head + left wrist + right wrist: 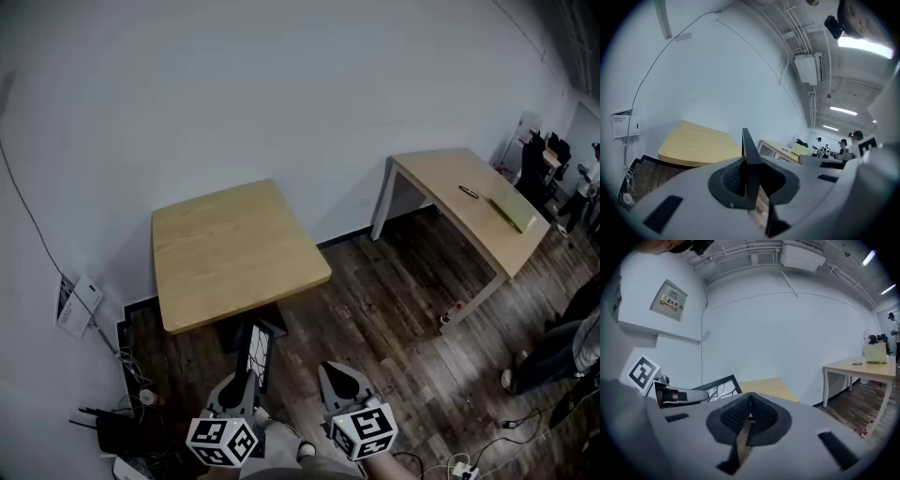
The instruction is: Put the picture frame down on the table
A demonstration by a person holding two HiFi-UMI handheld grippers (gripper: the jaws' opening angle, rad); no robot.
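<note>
A black picture frame (257, 352) stands edge-up in my left gripper (246, 377), which is shut on its lower part. From the left gripper view only the frame's thin black edge (748, 152) rises between the jaws. The small light-wood table (234, 248) is ahead of both grippers, against the white wall, its top bare. My right gripper (336, 377) hangs beside the left one, shut with nothing in it, pads touching (750, 401). The right gripper view shows the frame (719, 383) to its left and the table (769, 387) beyond.
A longer wooden table (473, 202) at the right carries a pale box (514, 208) and a small dark item. Cables and a black device (117, 427) lie on the floor at the left wall. People stand at the far right (562, 342). Dark wood floor lies between.
</note>
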